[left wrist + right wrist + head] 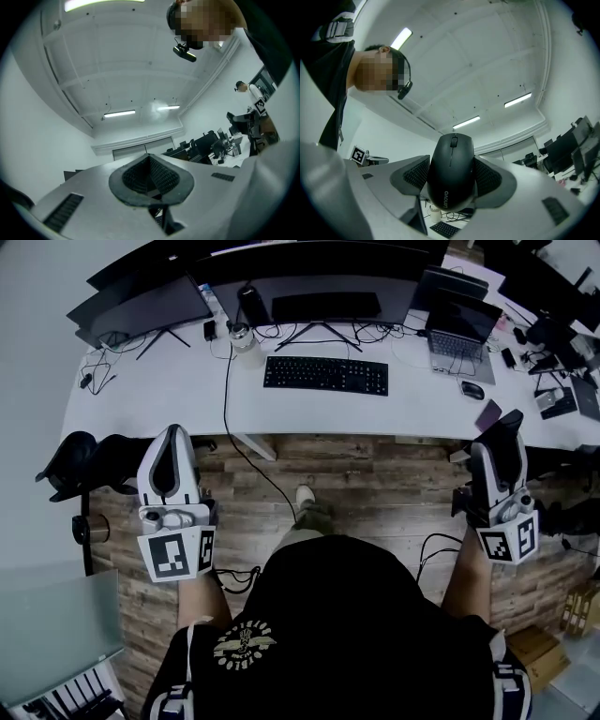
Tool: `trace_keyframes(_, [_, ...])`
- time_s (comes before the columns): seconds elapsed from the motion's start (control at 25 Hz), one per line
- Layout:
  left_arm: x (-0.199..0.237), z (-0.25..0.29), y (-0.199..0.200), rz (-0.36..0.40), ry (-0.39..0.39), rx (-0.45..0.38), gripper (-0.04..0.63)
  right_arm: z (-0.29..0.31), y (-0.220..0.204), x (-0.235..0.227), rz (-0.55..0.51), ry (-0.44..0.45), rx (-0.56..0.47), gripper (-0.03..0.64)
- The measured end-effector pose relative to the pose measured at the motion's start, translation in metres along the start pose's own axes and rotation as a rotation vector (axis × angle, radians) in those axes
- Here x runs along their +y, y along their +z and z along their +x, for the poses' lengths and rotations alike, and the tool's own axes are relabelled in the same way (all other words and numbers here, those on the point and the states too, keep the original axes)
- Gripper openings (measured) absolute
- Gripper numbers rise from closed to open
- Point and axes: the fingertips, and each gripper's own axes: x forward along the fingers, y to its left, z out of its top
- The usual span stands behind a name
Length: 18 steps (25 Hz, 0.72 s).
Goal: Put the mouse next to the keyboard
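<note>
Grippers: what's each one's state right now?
Left gripper: shut, nothing in it.
Right gripper: shut on the black mouse.

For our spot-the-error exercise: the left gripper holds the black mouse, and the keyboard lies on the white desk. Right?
No: the right gripper holds the black mouse, as the right gripper view shows. The keyboard does lie on the white desk.

In the head view my right gripper [502, 442] hides nearly all of the mouse [451, 171]; only a dark tip shows past my jaws. The monitors [319, 277] are cut off by the top edge. The right gripper view shows just a corner of the keyboard [445, 228] under the mouse. Things at the surface's [187, 381] right end are too small to name.
</note>
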Motion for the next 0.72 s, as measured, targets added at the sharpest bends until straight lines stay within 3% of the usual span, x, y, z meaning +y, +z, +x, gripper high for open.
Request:
trace_keyframes(0.4, [0.007,0.039,-0.021,-0.007,-0.02,0.034,0.002,0.037,-0.021,-0.015,0.019,0.001,0.029,0.293])
trace_keyframes(0.72, [0.0,0.074,-0.02,-0.037,-0.096,0.017,0.002,0.062,-0.029,-0.026,0.004,-0.018,0.056,0.294])
